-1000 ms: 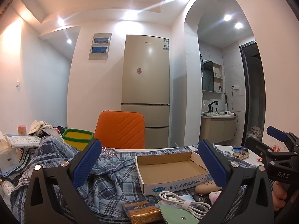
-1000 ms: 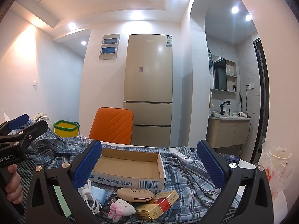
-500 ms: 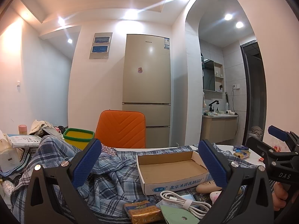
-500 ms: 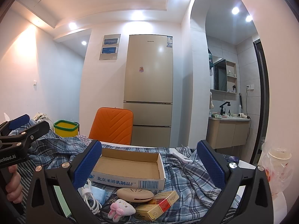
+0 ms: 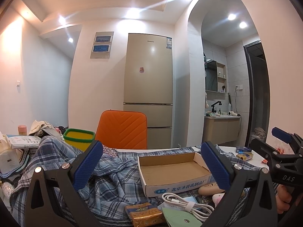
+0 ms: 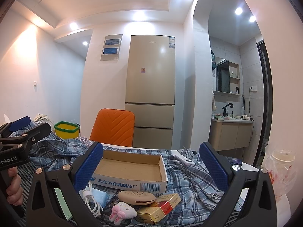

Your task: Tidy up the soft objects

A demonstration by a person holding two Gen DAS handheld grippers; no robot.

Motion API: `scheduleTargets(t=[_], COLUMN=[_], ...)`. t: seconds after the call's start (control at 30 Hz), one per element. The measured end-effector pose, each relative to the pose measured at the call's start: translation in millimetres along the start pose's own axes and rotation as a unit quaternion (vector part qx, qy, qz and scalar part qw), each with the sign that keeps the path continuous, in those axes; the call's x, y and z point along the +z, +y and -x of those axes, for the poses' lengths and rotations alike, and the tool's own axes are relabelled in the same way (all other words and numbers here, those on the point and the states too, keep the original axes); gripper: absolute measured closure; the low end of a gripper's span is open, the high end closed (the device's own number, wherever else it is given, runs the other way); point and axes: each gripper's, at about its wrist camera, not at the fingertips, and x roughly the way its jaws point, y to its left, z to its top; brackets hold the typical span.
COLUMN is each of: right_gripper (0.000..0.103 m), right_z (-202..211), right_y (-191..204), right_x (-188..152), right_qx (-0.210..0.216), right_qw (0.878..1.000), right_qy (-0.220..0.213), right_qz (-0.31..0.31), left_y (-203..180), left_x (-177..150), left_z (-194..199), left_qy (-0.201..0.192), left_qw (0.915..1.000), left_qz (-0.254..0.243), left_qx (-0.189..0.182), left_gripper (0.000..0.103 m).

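You are holding both grippers level above the table, the left gripper [image 5: 151,167] and the right gripper [image 6: 150,167] each with fingers spread wide and gripping nothing, probably surveying before choosing: the plaid cloth [image 6: 189,181] is lying crumpled around the empty box [image 6: 130,172], the plush toy [image 6: 123,212] just before it.

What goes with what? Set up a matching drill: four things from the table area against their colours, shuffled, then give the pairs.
Things
1. chair
2. box
3. cable
4. bin

Colours
A. white
B. yellow with a green rim
C. orange
D. brown cardboard inside

Pairs: 1-C, 2-D, 3-A, 4-B
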Motion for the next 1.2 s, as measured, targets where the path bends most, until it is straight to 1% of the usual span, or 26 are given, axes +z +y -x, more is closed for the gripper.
scheduleTargets(t=[0.23,0.73,1.0,1.1,1.2], right_gripper=[0.000,0.000,0.000,0.000,0.000], right_z=[-0.1,0.1,0.0,0.7,0.7], right_y=[-0.2,1.1,0.8,0.4,0.3], right_x=[-0.3,-0.5,0.1,0.2,0.3], right_qx=[0.000,0.000,-0.001,-0.001,-0.001], right_qw=[1.000,1.000,1.000,1.000,1.000], right_qy=[0.000,-0.001,-0.001,-0.002,-0.001], right_qz=[0.001,0.001,0.001,0.002,0.003], left_y=[1.4,0.3,0.7,2.6,3.9], left_x=[0.0,0.9,2.6,2.3,3.5], left_z=[1.0,1.8,3.4,2.3,1.6], left_qy=[-0.004,0.001,-0.006,-0.003,-0.003], left_qw=[1.0000,1.0000,0.9999,0.9999,0.9999], left_qz=[0.002,0.004,0.005,0.009,0.012], left_qx=[0.001,-0.004,-0.007,-0.004,0.007], left_gripper=[0.000,0.000,0.000,0.000,0.000])
